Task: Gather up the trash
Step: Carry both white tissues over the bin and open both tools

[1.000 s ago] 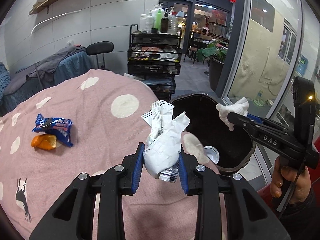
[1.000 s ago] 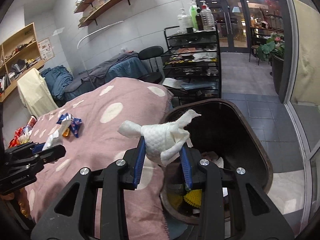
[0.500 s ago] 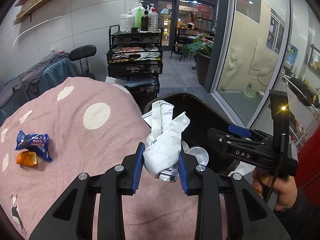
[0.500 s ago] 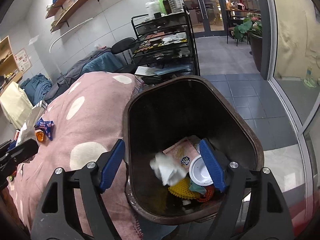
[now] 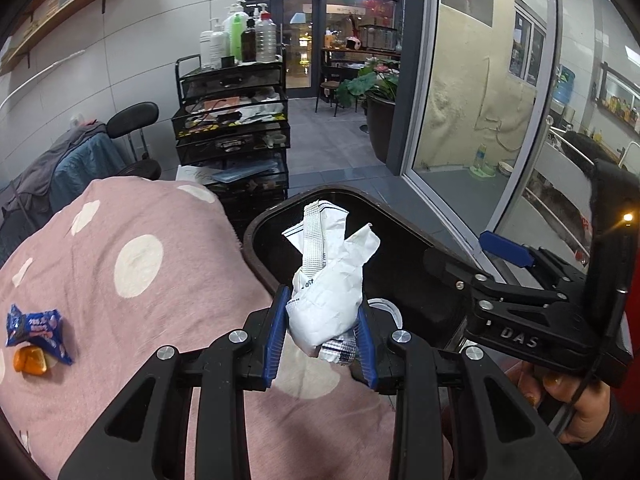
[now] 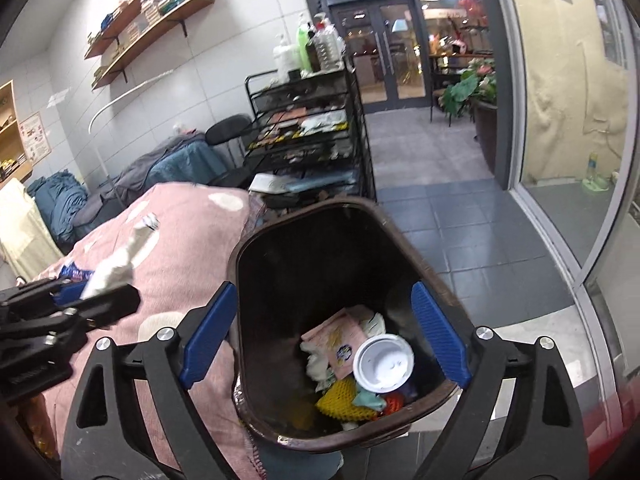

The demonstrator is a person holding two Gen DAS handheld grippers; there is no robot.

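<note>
My left gripper [image 5: 322, 330] is shut on a crumpled white wrapper [image 5: 326, 292] with a silver edge, held over the near rim of the dark brown trash bin [image 5: 260, 264]. In the right wrist view my right gripper [image 6: 324, 334] hangs above the bin [image 6: 404, 240], its jaws opening wide with nothing between them. Inside the bin lie a white cup lid [image 6: 384, 362], a pink packet [image 6: 340, 338], white tissue [image 6: 316, 364] and a yellow foam net [image 6: 342, 400]. A blue snack wrapper [image 5: 38, 330] and an orange piece [image 5: 30, 360] rest on the pink dotted cloth [image 5: 140, 280].
A black wire cart [image 5: 232, 128] with bottles stands behind the bin. A chair [image 5: 132, 120] and draped clothes sit at the back left. Glass wall [image 5: 480, 120] runs along the right. A person's hand [image 5: 576, 404] holds the right gripper's handle.
The right gripper opened and dropped its white tissue into the bin, then came further over the bin. The left gripper carried the white wrapper toward the bin.
</note>
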